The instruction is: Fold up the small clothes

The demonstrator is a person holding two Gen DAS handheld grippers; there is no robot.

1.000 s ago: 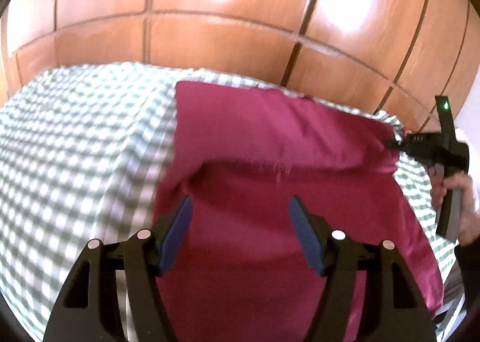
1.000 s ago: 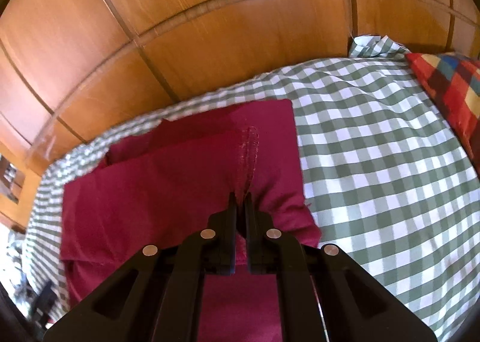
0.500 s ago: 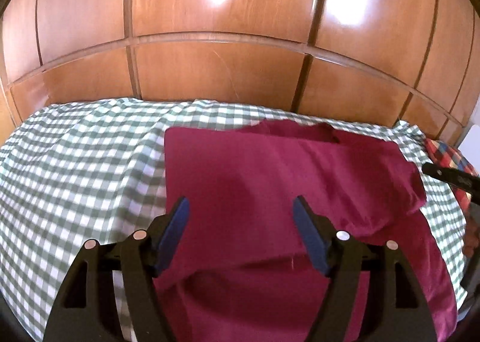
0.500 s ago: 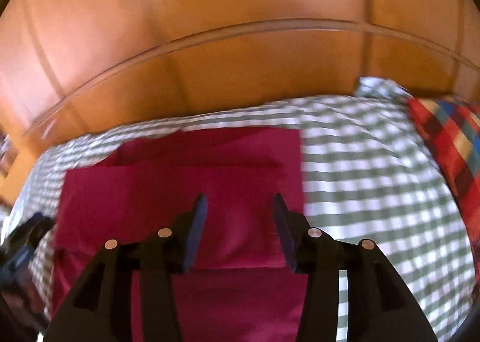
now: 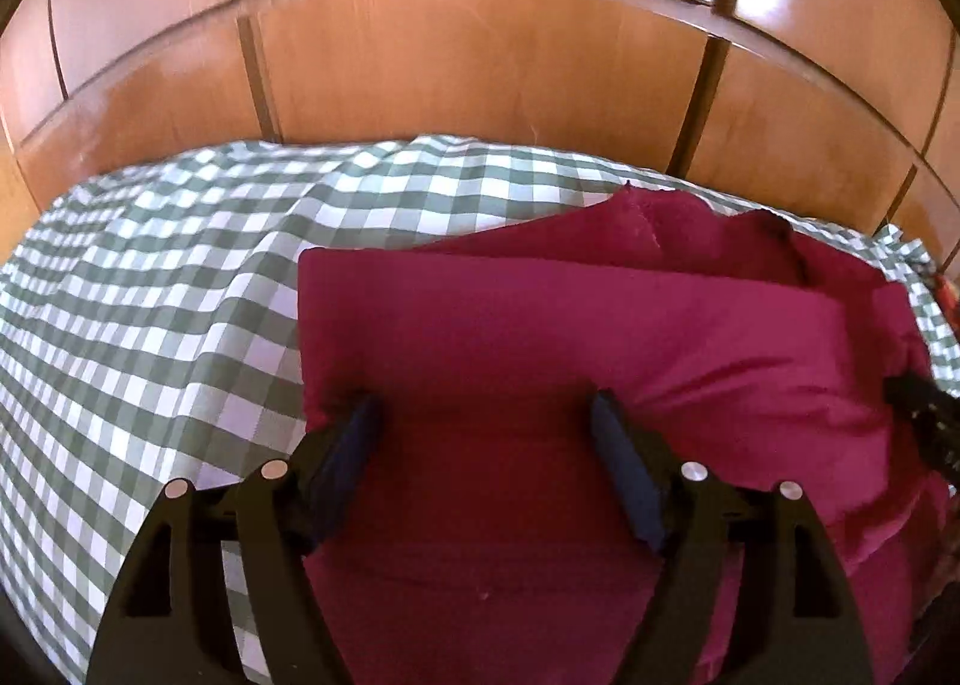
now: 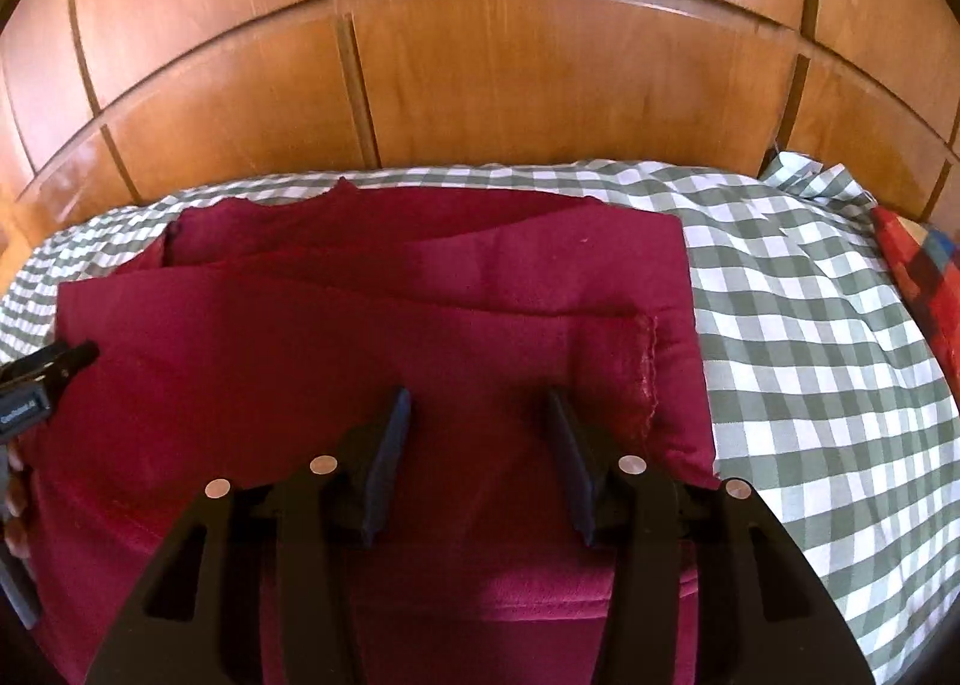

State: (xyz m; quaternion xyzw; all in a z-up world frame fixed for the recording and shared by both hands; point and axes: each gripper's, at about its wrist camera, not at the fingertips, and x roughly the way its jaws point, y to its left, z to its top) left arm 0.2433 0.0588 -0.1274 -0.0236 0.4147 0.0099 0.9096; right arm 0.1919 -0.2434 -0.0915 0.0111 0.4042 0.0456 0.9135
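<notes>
Under both grippers: maroon garment [image 5: 564, 361] lay folded on the checked sheet [image 5: 150, 295]
Left gripper [image 5: 486, 415]: jaws spread wide, nothing held; fingertips over the cloth near its left edge
Right gripper [image 6: 477, 406]: jaws parted, empty; stitched hem [image 6: 647, 373] just right of its fingers
Beyond: wooden panels [image 6: 510, 84]; plaid pillow [image 6: 924, 277] far right

Folded maroon garment [image 5: 564, 337] flat on checked sheet [image 5: 150, 295]

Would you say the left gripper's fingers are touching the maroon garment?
Cannot tell: in the left wrist view the open fingers overlap the maroon garment, with neither contact nor gap plain.
</notes>
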